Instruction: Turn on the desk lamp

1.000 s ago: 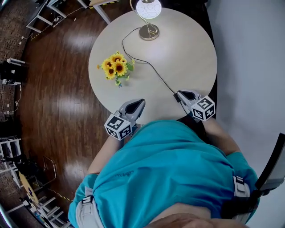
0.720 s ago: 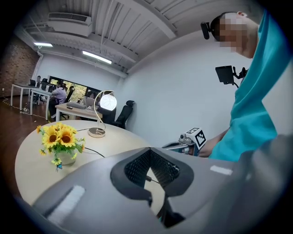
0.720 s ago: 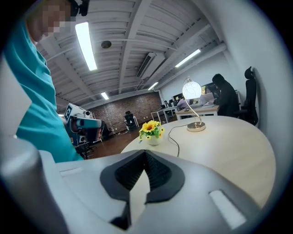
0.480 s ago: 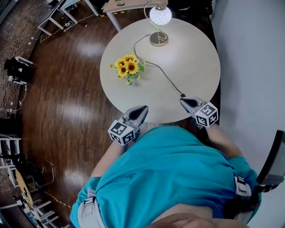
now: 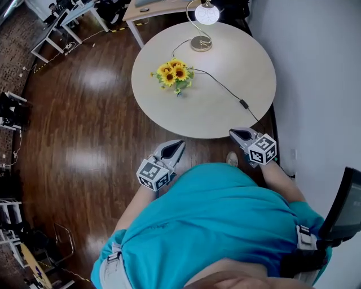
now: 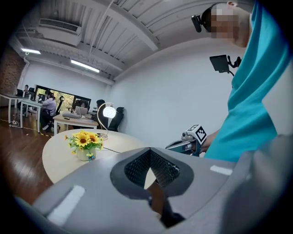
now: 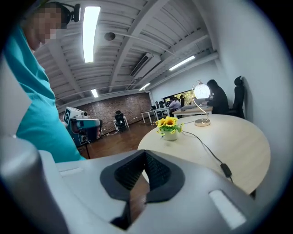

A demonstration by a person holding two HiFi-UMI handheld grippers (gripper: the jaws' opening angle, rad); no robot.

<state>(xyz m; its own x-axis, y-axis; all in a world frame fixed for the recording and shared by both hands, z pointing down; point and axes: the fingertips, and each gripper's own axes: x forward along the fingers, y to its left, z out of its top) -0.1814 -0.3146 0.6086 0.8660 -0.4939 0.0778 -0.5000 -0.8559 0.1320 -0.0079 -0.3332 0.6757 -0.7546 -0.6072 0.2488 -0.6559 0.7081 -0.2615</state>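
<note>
The desk lamp (image 5: 206,13) stands lit at the far edge of the round table (image 5: 231,62), its shade glowing white above a brass base. Its black cord runs to an inline switch (image 5: 243,104) near the table's right front. My left gripper (image 5: 179,144) and right gripper (image 5: 233,133) are both shut and empty, held close to my body just off the table's near edge. The left gripper view shows the lamp (image 6: 108,112) far beyond the shut left gripper (image 6: 149,151). The right gripper view has the lamp (image 7: 201,91) and switch (image 7: 225,170) ahead of the right gripper (image 7: 145,156).
A vase of sunflowers (image 5: 175,73) sits on the table's left part beside the cord. Dark wood floor lies to the left, a white wall (image 5: 316,68) to the right. Desks (image 5: 152,7) and seated people are behind the table. A black chair (image 5: 344,209) is at my right.
The view has pulled back from the table. Both grippers, over the table's near edge before, now hang off it over the floor. The lamp glows throughout.
</note>
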